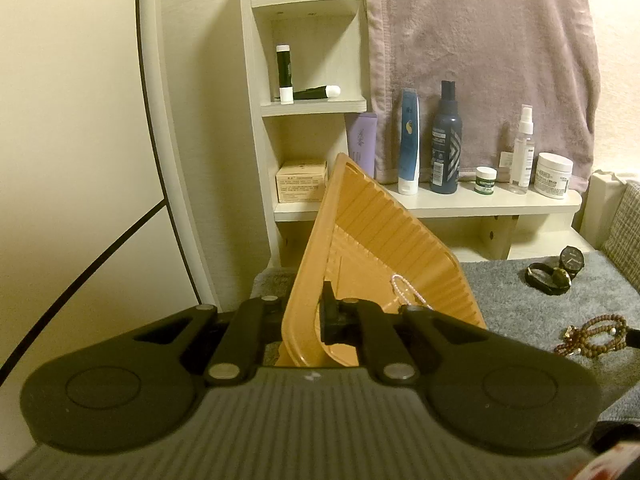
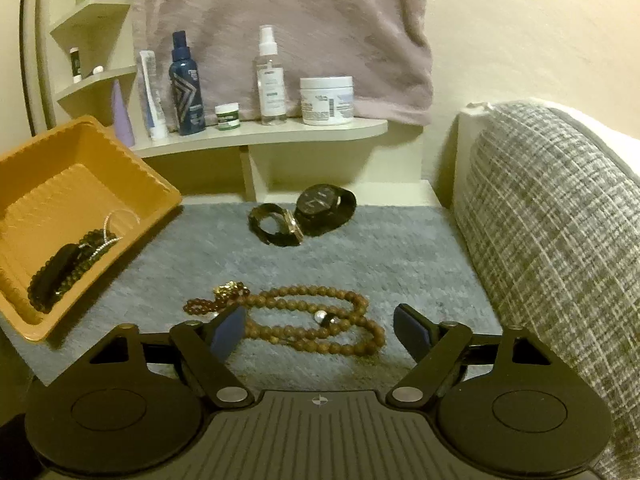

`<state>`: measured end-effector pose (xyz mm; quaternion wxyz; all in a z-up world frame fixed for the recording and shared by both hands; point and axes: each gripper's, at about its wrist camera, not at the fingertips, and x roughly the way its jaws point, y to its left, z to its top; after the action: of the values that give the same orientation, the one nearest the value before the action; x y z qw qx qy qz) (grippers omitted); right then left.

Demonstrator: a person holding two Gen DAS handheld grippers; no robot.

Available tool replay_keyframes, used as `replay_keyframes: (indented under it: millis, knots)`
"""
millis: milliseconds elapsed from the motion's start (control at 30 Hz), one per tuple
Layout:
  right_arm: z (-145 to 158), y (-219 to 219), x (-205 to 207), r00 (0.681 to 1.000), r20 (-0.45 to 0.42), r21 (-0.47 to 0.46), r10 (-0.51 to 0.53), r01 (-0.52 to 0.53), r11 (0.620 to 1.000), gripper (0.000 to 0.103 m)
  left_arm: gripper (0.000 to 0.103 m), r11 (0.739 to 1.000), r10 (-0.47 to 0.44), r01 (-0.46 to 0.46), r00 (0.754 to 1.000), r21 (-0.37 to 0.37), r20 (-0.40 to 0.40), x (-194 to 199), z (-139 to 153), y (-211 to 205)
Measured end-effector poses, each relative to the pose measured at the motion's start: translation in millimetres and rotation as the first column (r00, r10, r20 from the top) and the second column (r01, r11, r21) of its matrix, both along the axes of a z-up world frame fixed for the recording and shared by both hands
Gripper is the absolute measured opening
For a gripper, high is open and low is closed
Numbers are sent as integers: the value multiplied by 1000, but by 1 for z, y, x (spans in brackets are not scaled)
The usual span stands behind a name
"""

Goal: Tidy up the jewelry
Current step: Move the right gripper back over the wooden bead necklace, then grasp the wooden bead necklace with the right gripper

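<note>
Nearest in right wrist view: right gripper (image 2: 320, 330) with jaws spread wide, blue pads (image 2: 229, 332) showing, nothing between them, hovering low over grey mat (image 2: 400, 248). Just past the fingertips, brown bead necklace (image 2: 304, 320) lying coiled on the mat, with a gold charm cluster at its left end and a pale bead plus dark bead mid-strand. Left pad close to the necklace's left loops; contact impossible to judge.

Further back on the mat, two watches: smaller dark-strap watch (image 2: 276, 225) with gold-toned case, touching or just beside a larger black watch (image 2: 326, 208) with round dark face.

Left side: orange tray (image 2: 132, 184), tilted, near edge raised off the mat. Inside it, dark bead bracelets (image 2: 60, 272) piled in the low corner with a thin silver chain (image 2: 108, 236) draped over them.

Left wrist view: left gripper (image 1: 306, 316) clamped on the tray's wall (image 1: 304, 280), one finger outside, one inside, tray held steeply tipped. Thin pinkish chain (image 1: 404, 290) visible against the ribbed floor. Necklace (image 1: 592, 334) and watches (image 1: 556, 272) off to the right on the mat (image 1: 520, 300).

Farthest: cream shelf (image 2: 280, 136) against the wall carrying dark blue bottle (image 2: 185, 88), white-blue tube (image 2: 152, 96), small green-lidded jar (image 2: 227, 116), clear spray bottle (image 2: 271, 80), white tub (image 2: 327, 100), lilac tube (image 2: 122, 116). Mauve towel (image 2: 280, 20) hanging behind. Grey checked cushion (image 2: 560, 220) at right.
</note>
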<state>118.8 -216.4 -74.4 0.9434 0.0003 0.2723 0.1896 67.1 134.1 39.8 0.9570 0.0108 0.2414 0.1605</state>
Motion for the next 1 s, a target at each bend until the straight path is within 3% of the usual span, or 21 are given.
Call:
replay_keyframes:
  millis: [600, 1000]
  knots:
    - [-15, -6, 35, 995, -72, 0, -68, 68, 998, 29, 7, 1000, -4, 4, 1000, 6, -1, 3, 0, -1]
    - [-16, -19, 65, 982, -139, 61, -124, 134, 989, 20, 7, 1000, -4, 4, 1000, 10, -1, 4, 1, -1]
